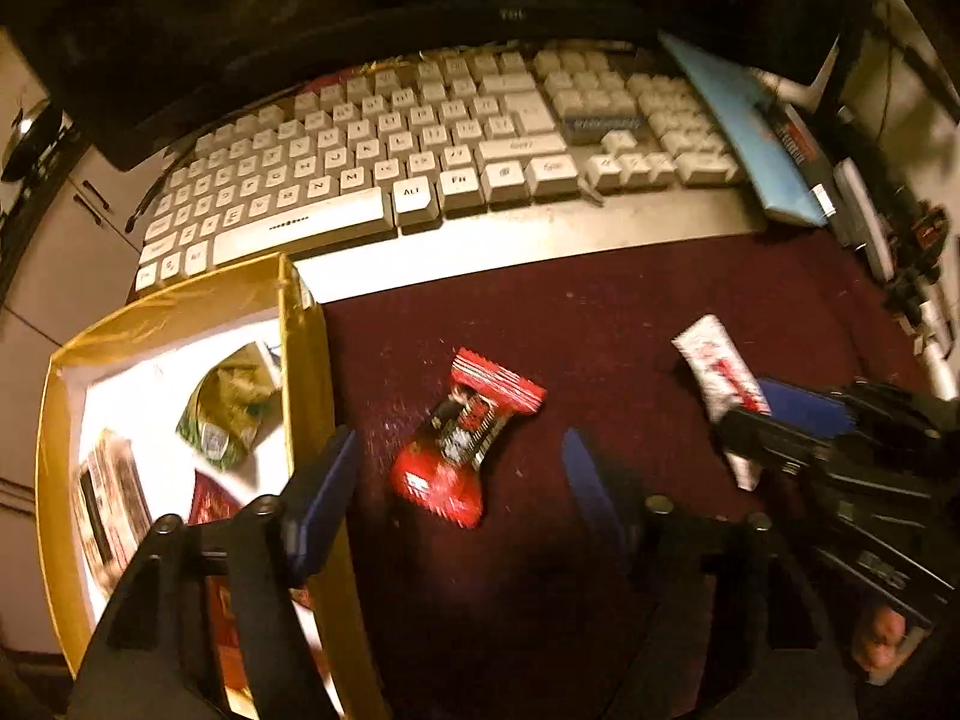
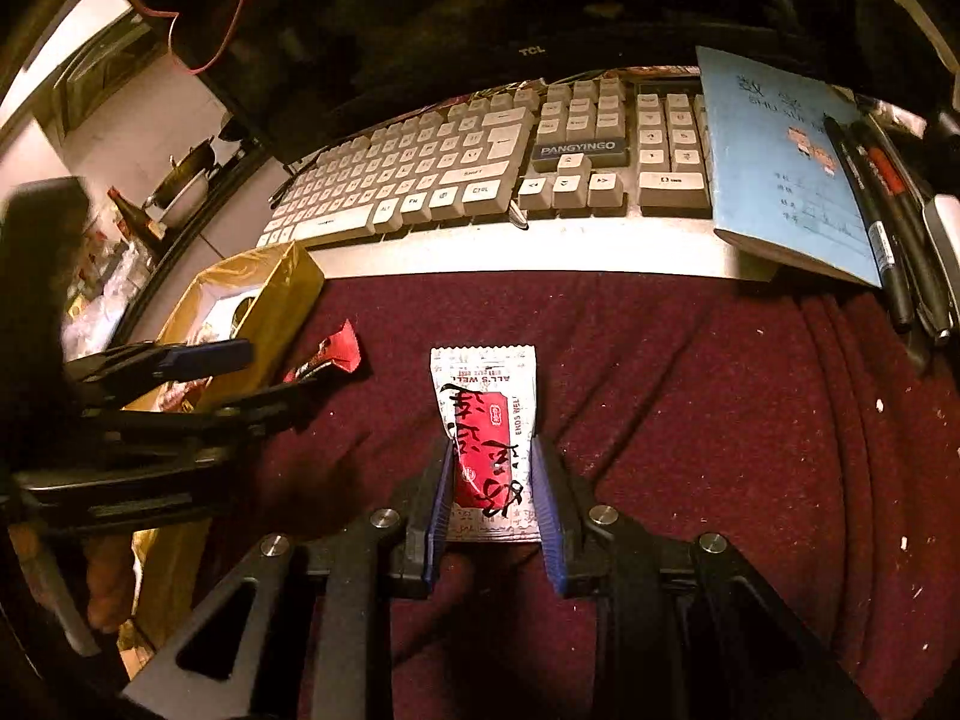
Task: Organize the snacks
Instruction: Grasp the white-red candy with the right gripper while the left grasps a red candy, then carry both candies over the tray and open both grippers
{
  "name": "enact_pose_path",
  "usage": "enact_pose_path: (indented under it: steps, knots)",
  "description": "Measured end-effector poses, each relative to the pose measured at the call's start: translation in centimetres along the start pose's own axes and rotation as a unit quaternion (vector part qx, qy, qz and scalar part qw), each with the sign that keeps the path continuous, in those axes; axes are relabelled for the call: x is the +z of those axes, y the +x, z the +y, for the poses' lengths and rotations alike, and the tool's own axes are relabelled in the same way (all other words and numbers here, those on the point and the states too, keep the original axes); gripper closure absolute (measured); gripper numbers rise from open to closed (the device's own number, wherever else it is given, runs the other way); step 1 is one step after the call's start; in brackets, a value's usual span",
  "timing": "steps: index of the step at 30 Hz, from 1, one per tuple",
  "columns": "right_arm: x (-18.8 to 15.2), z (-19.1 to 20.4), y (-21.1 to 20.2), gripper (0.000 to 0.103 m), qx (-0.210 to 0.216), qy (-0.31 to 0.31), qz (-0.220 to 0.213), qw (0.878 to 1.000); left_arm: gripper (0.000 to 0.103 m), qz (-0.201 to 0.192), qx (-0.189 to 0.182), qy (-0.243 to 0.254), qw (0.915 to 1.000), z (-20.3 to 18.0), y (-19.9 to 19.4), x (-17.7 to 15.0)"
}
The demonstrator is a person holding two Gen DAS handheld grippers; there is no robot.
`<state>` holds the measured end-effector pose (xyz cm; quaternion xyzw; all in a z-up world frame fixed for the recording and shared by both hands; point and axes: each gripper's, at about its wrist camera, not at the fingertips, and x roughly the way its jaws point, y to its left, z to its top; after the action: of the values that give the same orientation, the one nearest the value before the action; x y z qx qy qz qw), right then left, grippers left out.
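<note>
A red snack packet (image 1: 465,438) lies on the dark red cloth (image 1: 600,330), between the wide-apart blue fingers of my open left gripper (image 1: 459,462). It also shows in the right wrist view (image 2: 333,354). A gold box (image 1: 306,372) at the left holds a green packet (image 1: 231,408) and other snacks. My right gripper (image 2: 491,450) is shut on a white and red packet (image 2: 486,420), its blue pads pressing both sides. In the left wrist view that packet (image 1: 717,369) sticks out of the right gripper (image 1: 774,414) at the right.
A white keyboard (image 1: 420,144) lies behind the cloth, under a dark monitor (image 1: 420,6). A blue notebook (image 2: 786,162) with pens (image 2: 882,222) lies at the right of the keyboard. The gold box (image 2: 270,300) stands at the cloth's left edge.
</note>
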<state>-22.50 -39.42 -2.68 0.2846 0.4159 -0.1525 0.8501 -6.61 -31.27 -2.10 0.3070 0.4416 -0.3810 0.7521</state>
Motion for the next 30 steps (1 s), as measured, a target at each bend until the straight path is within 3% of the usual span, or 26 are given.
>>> enact_pose_path:
  steps: [4,10,14,21,30]
  knots:
    - [-0.2,-0.1,-0.2,0.077,0.0,0.006,-0.002,1.0,0.046,0.026,-0.002,-0.016,0.9995,0.2,1.5,0.4]
    - [-0.3,1.1,0.0,0.075,-0.031,-0.028,-0.005,0.999,0.049,0.01,-0.006,-0.025,0.9996,0.4,1.5,0.1]
    - [-0.5,1.7,0.0,0.076,-0.056,-0.049,-0.01,0.997,0.079,0.006,-0.019,-0.022,0.9996,0.5,1.0,-0.4]
    - [-0.9,3.2,-0.5,0.076,-0.083,-0.089,-0.039,0.992,0.081,-0.015,-0.001,-0.023,0.9996,-0.8,-0.6,-2.6]
    - [-1.2,3.8,-1.2,0.076,-0.105,-0.108,-0.061,0.987,0.081,-0.081,0.014,-0.08,0.9934,-0.2,-6.0,-6.0]
